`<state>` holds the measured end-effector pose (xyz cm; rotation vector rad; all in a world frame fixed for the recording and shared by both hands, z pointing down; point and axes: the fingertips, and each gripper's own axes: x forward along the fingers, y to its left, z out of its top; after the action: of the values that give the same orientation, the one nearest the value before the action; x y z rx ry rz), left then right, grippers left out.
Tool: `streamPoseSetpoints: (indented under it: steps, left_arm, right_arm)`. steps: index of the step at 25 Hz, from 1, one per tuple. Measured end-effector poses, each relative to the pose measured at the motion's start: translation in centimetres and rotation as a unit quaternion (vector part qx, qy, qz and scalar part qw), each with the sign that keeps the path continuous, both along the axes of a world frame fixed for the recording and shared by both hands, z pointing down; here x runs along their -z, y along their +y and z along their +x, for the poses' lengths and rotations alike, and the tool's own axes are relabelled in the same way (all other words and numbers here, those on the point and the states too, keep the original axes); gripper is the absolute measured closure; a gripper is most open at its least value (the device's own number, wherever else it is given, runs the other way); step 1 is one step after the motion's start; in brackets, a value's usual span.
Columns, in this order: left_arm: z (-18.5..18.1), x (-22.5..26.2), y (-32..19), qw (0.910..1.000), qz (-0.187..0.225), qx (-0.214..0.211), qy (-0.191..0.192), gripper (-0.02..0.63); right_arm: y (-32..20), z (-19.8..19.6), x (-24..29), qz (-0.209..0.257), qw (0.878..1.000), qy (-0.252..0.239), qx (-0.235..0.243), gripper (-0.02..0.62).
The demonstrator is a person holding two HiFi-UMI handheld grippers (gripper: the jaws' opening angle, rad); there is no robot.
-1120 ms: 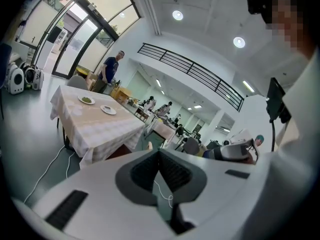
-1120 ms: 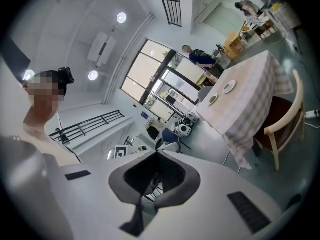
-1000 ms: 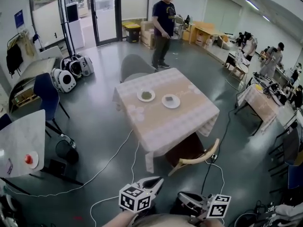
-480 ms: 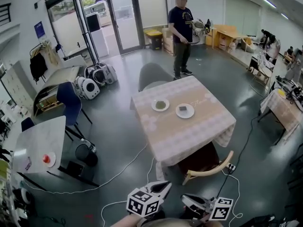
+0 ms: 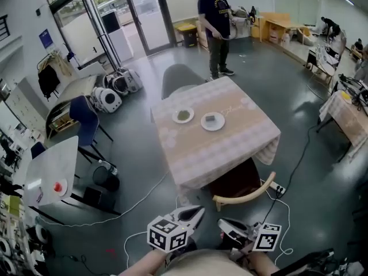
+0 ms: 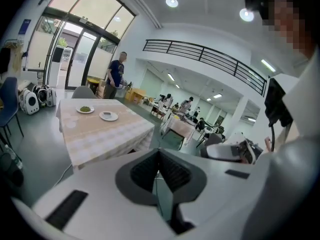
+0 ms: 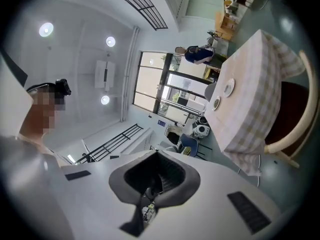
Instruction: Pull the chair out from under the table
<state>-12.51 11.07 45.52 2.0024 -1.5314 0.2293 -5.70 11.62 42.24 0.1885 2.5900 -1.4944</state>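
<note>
The chair (image 5: 244,195) is seen pushed in under the near edge of the table (image 5: 230,148), close to that edge's right-hand corner. Its dark red seat is largely covered by the hanging checked cloth, and only the curved wooden back is left standing clear of the edge. Two plates are set near the middle of the table: one with something green (image 5: 183,115) and, just beside it, one with a small dark item (image 5: 213,121). A grey chair (image 5: 179,79) is placed at the far edge, and a person in dark clothes (image 5: 217,25) is seen standing beyond the far corner. A white cable (image 5: 138,197) is laid across the floor off the table's left near corner.

Both grippers are held low at the bottom of the head view, apart from the chair. The left gripper (image 5: 200,211) is pointed towards the table's near edge; its jaws are pressed together with nothing between them. The right gripper (image 5: 221,222) is held just beside it, its jaws likewise closed on nothing.
</note>
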Motion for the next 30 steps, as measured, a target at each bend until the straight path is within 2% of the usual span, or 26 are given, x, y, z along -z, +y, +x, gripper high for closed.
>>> streamPoseSetpoints:
  steps: [4, 8, 12, 17, 22, 28, 30]
  left_arm:
    - [1.9, 1.4, -2.3, 0.9998, 0.006, 0.017, 0.001, 0.6]
    - [5.2, 0.5, -3.8, 0.9998, -0.018, -0.002, -0.009, 0.6]
    - [6.1, 0.2, -5.5, 0.9996, -0.021, -0.016, -0.011, 0.6]
    - [7.0, 0.0, -8.0, 0.9996, -0.012, -0.016, 0.019, 0.6]
    - [7.7, -1.0, -10.8, 0.9976, -0.019, -0.056, 0.035, 0.6]
    - [5.6, -2.1, -14.1, 0.9919, -0.036, -0.054, 0.109, 0.6]
    - [3.9, -1.9, -14.9, 0.9913, -0.035, -0.059, 0.113, 0.6]
  right_arm:
    - [-2.1, 1.8, 0.5, 0.006, 1.0, 0.016, 0.011, 0.586]
    - [-3.3, 5.0, -0.4, -0.017, 0.999, 0.042, 0.001, 0.586]
    - [-5.0, 6.8, -1.1, -0.033, 0.998, 0.047, -0.026, 0.586]
    - [-7.1, 7.8, -2.0, -0.034, 0.996, 0.077, -0.042, 0.586]
    - [-9.2, 8.4, -2.2, -0.037, 0.991, 0.102, -0.081, 0.586]
    - [-12.4, 8.0, -4.6, -0.075, 0.971, 0.166, -0.156, 0.586]
    - [-13.0, 6.6, -4.8, -0.084, 0.966, 0.178, -0.169, 0.586]
